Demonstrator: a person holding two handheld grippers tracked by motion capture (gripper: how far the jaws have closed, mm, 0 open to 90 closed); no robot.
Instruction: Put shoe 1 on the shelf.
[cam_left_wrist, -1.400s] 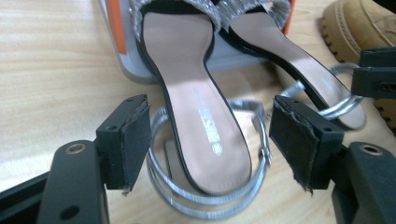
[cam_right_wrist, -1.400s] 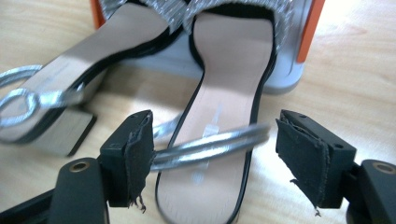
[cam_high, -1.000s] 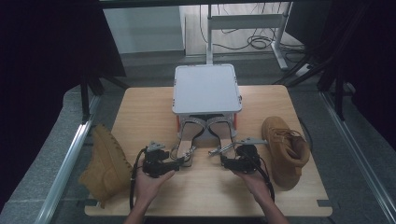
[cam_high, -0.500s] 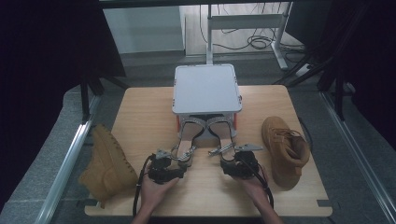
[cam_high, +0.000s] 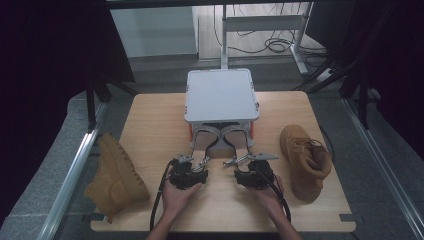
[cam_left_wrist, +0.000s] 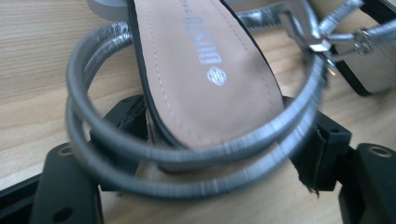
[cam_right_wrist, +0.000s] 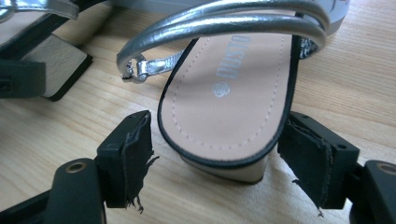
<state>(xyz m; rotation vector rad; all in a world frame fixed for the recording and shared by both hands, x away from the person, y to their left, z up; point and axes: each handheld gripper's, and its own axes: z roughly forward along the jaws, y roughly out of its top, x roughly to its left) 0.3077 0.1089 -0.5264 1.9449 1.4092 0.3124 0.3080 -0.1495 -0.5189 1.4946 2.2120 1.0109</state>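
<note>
Silver-strapped, the two sandals lie side by side at the middle of the wooden table (cam_high: 150, 125), toes tucked under the near edge of a grey box (cam_high: 220, 95) and heels toward the person's edge, long axes running front to back. The left gripper (cam_left_wrist: 219, 154) has its black jaws clamped on the heel of the left sandal (cam_left_wrist: 205, 79); both foam pads press the sides of the block heel, with the doubled silver ankle strap looped over them. The right gripper (cam_right_wrist: 217, 156) has its jaws spread wide, one on each side of the heel of the right sandal (cam_right_wrist: 229, 93), neither pad touching it. Each sandal has a tan insole with printed lettering, a black rim and a pale block heel. One tan boot (cam_high: 117, 175) lies at the table's left edge, another tan boot (cam_high: 305, 160) near its right edge.
</note>
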